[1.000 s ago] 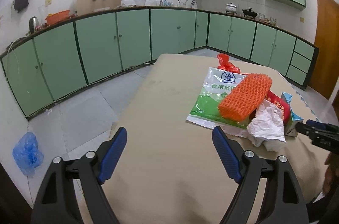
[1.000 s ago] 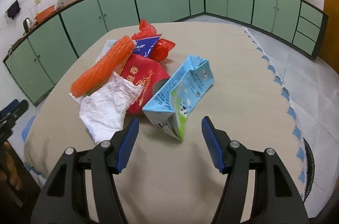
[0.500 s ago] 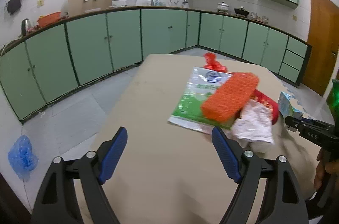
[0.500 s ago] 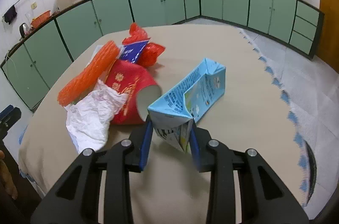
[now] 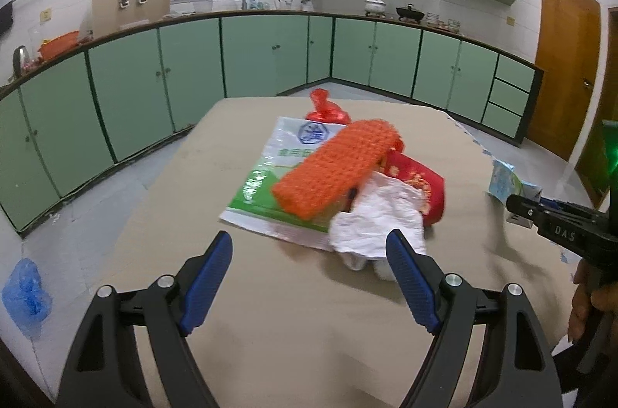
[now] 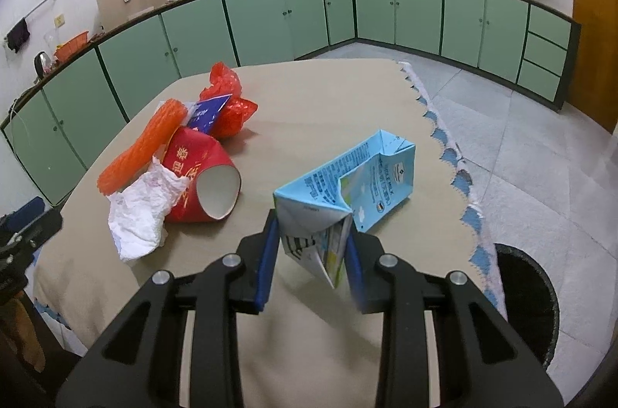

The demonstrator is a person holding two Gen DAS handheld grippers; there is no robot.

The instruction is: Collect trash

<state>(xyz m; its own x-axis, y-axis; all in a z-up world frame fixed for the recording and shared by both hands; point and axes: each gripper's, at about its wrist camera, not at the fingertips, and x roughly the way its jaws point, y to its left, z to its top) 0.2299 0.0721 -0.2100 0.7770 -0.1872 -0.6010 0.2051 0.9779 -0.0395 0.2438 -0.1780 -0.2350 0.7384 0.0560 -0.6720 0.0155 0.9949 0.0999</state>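
Right tool (image 6: 311,263) clenched on crushed end of blue milk carton (image 6: 349,189), carton apparently just clear of tabletop (image 6: 328,99). Left tool (image 5: 309,276) released, white crumpled paper (image 5: 376,228) just ahead. Step: carry-off. Next: swing carton right, over black bin (image 6: 529,296), let go.

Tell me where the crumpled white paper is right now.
In the left wrist view the crumpled white paper lies mid-table at the near end of the pile, against the red paper cup and below the orange foam net sleeve, just ahead of the left gripper.
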